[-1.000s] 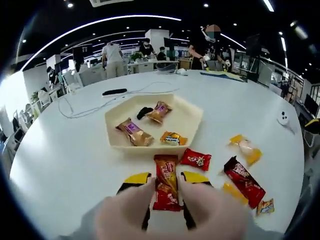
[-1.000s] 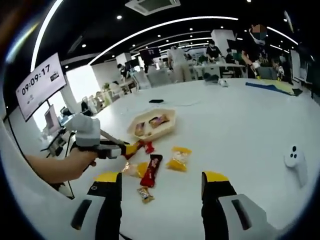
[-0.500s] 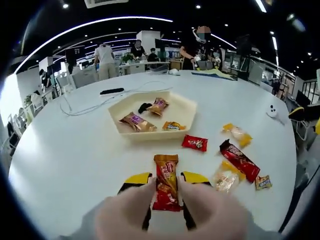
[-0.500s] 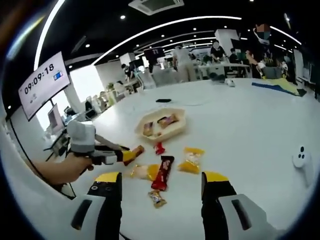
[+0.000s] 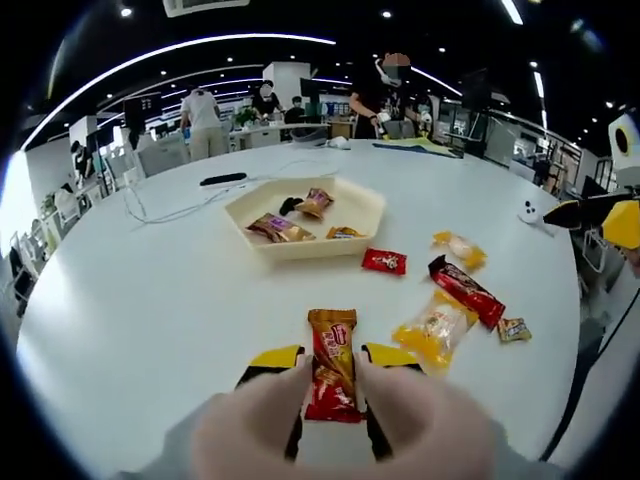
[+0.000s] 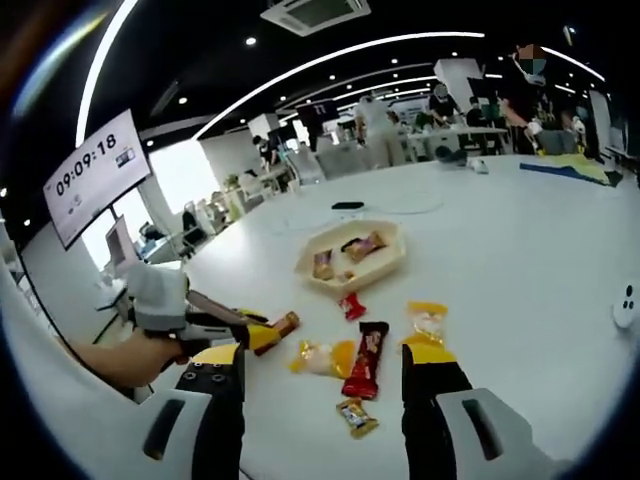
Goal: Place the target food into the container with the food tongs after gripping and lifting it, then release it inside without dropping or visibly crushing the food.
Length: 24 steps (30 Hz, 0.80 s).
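Observation:
My left gripper (image 5: 332, 357) is shut on an orange-and-red snack packet (image 5: 331, 352), held a little above the white table, well short of the beige tray (image 5: 362, 199). The tray holds several wrapped snacks. In the right gripper view a hand holds the left gripper (image 6: 262, 335) at the left with that snack packet (image 6: 279, 327) sticking out, and the tray (image 6: 386, 261) lies beyond. My right gripper (image 6: 322, 353) is open and holds nothing, hovering over loose snacks. The right gripper's yellow tip (image 5: 612, 217) enters the left gripper view at the right edge.
Loose on the table are a small red packet (image 5: 384, 261), a dark red bar (image 5: 465, 291), two yellow packets (image 5: 432, 335) (image 5: 458, 246) and a tiny packet (image 5: 514, 329). A white controller (image 5: 527, 211) and a cable (image 5: 165, 212) lie farther off. People stand at desks behind.
The left gripper has drawn back from the tray, still shut on the snack packet. The right gripper has moved in over the loose snacks, and its tip now enters the left gripper view.

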Each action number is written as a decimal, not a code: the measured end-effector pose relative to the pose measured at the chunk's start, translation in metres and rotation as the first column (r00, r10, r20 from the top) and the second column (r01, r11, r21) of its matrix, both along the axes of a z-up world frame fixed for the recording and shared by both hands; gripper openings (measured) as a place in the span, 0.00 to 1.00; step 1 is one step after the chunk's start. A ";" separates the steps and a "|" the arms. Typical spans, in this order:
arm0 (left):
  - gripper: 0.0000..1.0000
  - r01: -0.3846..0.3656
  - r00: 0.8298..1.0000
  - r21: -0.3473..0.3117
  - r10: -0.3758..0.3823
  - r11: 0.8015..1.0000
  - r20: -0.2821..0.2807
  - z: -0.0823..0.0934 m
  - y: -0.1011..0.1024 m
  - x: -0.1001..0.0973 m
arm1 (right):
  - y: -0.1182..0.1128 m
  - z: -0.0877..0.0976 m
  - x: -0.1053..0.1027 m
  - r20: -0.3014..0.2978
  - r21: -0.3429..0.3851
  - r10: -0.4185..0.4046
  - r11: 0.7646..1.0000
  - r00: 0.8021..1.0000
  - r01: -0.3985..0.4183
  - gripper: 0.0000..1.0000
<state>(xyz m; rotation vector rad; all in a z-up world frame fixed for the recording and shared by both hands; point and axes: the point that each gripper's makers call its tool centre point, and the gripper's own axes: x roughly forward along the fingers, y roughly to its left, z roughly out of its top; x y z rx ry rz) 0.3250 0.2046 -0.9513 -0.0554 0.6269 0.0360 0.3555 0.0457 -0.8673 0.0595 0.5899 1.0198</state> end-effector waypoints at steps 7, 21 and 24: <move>0.22 -0.028 1.000 -0.018 0.028 0.999 0.002 0.000 0.001 -0.006 | 0.005 0.000 -0.001 0.001 -0.001 0.033 0.999 0.999 -0.033 0.63; 0.24 -0.123 0.992 -0.065 0.125 0.990 0.020 0.003 0.011 -0.015 | 0.001 -0.007 -0.003 -0.023 -0.009 0.057 0.998 0.998 -0.057 0.61; 0.26 -0.156 0.987 -0.045 0.158 0.987 0.027 0.006 0.016 -0.017 | 0.000 -0.007 -0.003 -0.040 0.007 0.044 0.999 0.998 -0.044 0.61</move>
